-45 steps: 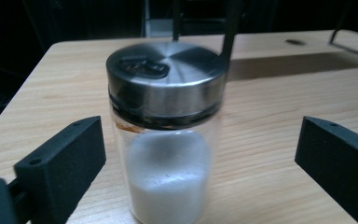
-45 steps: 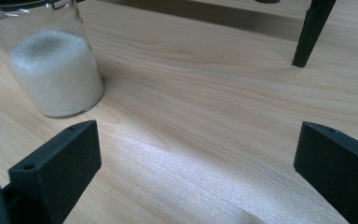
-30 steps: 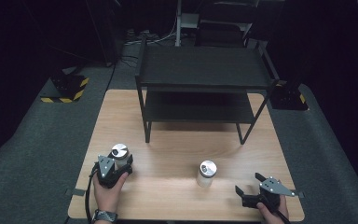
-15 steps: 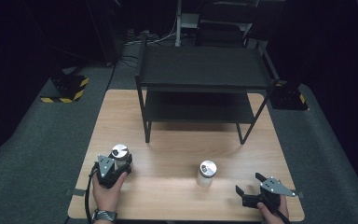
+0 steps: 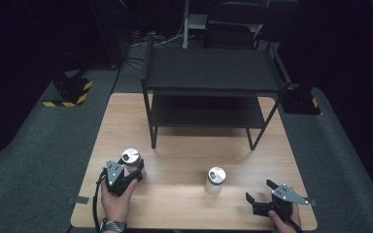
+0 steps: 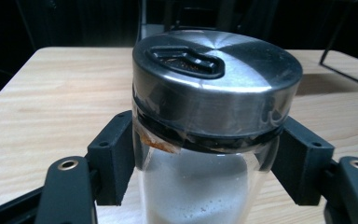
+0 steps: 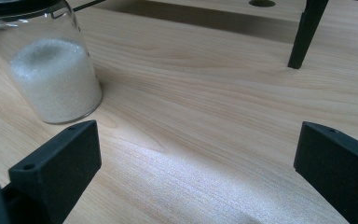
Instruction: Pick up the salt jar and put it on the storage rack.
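The left gripper (image 5: 126, 171) has its two black jaws clamped on the glass body of a shaker jar (image 6: 209, 116), one pad on each side just under the metal lid (image 6: 216, 84). In the left gripper view the jar stands upright between the jaws, so close that the flip tab in the lid and a rust-coloured smear of spice under the rim can be read. The jaws have just been closing, and the jar sits between them now. Whether its base rests on the table (image 5: 184, 204) cannot be told from the pictures.

The right gripper (image 5: 264, 196) rests at the near right corner of the table with its jaws spread wide and nothing between them. Ahead of it and off to its left stands a second jar (image 7: 51, 70), upright, part-filled with white grains, well clear of the pads. In the high view this second jar (image 5: 216, 180) lies between the two grippers, nearer the right one.

Beyond both grippers, at the far half of the table, stands a black two-tier shelf (image 5: 211, 73); both tiers look bare.

As a judgement: the grasp on the first jar looks done. What seems left is lifting it and carrying it forward, probably to the shelf. The second jar has not yet been taken and is likely the right gripper's job.
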